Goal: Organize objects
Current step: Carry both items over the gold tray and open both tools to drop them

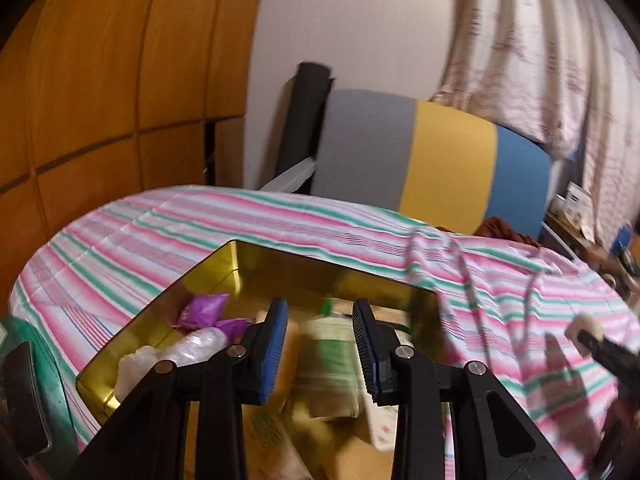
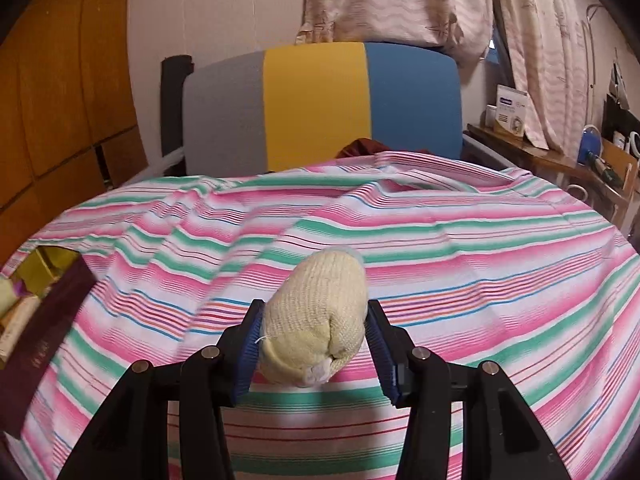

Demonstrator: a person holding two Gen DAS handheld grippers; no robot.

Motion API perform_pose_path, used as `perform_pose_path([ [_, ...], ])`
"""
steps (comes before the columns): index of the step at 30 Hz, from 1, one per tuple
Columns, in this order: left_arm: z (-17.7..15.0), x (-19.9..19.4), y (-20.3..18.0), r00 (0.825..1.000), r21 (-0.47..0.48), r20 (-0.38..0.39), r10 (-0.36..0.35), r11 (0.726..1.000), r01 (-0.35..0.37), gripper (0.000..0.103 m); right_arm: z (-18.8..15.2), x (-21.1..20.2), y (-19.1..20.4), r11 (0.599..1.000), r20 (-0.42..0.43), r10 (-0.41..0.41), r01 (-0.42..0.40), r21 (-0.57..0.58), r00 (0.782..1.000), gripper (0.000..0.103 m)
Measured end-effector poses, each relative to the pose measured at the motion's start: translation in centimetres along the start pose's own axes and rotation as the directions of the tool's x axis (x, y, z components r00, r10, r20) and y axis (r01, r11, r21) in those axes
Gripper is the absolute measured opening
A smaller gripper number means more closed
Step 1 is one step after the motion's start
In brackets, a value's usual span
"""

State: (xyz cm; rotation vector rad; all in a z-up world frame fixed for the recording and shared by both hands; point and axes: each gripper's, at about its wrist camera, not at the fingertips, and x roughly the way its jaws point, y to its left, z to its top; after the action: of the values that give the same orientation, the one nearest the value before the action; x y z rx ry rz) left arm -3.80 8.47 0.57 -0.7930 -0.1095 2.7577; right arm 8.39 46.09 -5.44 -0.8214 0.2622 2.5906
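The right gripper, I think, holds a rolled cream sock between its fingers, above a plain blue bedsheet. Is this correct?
Not quite: the sheet is wrong. The right gripper does hold the rolled cream sock between its fingers, but the bedsheet below it is not plain blue. It is striped in pink, green and white. The right wrist view shows this clearly.

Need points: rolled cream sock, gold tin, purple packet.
rolled cream sock (image 2: 316,316): right wrist view, knit middle, between the pads.
gold tin (image 1: 236,256): left wrist view, far inner wall.
purple packet (image 1: 202,310): left wrist view, packet body, inside the tin.
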Motion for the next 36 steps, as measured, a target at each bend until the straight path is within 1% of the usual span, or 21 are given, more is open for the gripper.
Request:
perform_pose_path([
  [2, 0.9, 1.1, 1.1, 1.000, -0.036, -0.014, -0.005, 0.999, 0.005, 0.034, -0.1, 0.0, 1.1, 1.000, 0.006, 0.009, -0.009, -0.022, 1.000, 0.050],
  [5, 1.7, 2.4, 2.2, 0.999, -0.060, -0.033, 0.009, 0.998, -0.011, 0.034, -0.3, 0.1, 2.5, 0.998, 0.001, 0.022, -0.022, -0.055, 1.000, 0.050],
  [7, 2.0, 3.0, 3.1, 0.999, -0.082, -0.049, 0.017, 0.996, -0.021, 0.035, -0.2, -0.1, 3.2, 0.998, 0.002, 0.044, -0.044, -0.049, 0.999, 0.050],
  [9, 2.0, 3.0, 3.7, 0.999, -0.107, -0.049, 0.019, 0.994, -0.024, 0.047, -0.1, -0.3, 3.7, 0.997, 0.008, 0.061, -0.060, -0.043, 0.998, 0.050],
  [10, 1.8, 2.8, 3.9, 0.999, -0.116, -0.043, 0.024, 0.993, -0.028, 0.059, -0.1, -0.4, 4.0, 0.997, 0.009, 0.070, -0.070, -0.041, 0.998, 0.050],
  [11, 1.6, 2.5, 4.1, 0.999, -0.123, -0.032, 0.033, 0.992, -0.037, 0.068, -0.1, -0.4, 4.3, 0.996, 0.008, 0.079, -0.079, -0.038, 0.997, 0.050],
  [14, 0.7, 1.4, 4.0, 0.999, -0.116, 0.004, 0.035, 0.993, -0.034, 0.074, 0.1, -0.5, 5.3, 0.993, 0.006, 0.115, -0.115, -0.031, 0.993, 0.050],
  [17, -0.3, 0.6, 3.4, 0.999, -0.063, 0.015, 0.047, 0.997, -0.046, 0.081, 0.1, -0.7, 6.6, 0.988, 0.003, 0.152, -0.152, -0.031, 0.988, 0.050],
  [18, -0.7, 0.1, 3.1, 0.999, -0.044, 0.020, 0.046, 0.998, -0.045, 0.081, 0.2, -0.8, 7.1, 0.985, 0.001, 0.170, -0.170, -0.027, 0.985, 0.050],
  [22, -2.3, -1.2, 2.3, 0.998, 0.012, 0.038, 0.045, 0.999, -0.046, 0.092, 0.5, -0.9, 8.8, 0.972, -0.007, 0.234, -0.235, -0.002, 0.972, 0.050],
  [26, -3.3, -2.3, 1.7, 0.999, 0.041, 0.041, 0.023, 0.999, -0.025, 0.098, 0.9, -1.1, 10.8, 0.957, -0.012, 0.289, -0.289, -0.003, 0.957, 0.050],
  [28, -3.7, -2.6, 1.6, 0.999, 0.048, 0.034, 0.018, 0.999, -0.020, 0.100, 1.2, -1.4, 11.9, 0.950, -0.013, 0.311, -0.311, -0.016, 0.950, 0.050],
  [33, -4.2, -2.7, 1.9, 1.000, 0.025, 0.002, 0.009, 1.000, -0.009, 0.100, 2.1, -2.0, 14.9, 0.927, -0.026, 0.372, -0.373, -0.051, 0.928, 0.050],
  [36, -4.5, -2.8, 2.2, 0.999, 0.011, -0.016, 0.027, 1.000, -0.027, 0.101, 2.7, -2.2, 17.3, 0.910, -0.037, 0.403, -0.405, -0.088, 0.914, 0.050],
])
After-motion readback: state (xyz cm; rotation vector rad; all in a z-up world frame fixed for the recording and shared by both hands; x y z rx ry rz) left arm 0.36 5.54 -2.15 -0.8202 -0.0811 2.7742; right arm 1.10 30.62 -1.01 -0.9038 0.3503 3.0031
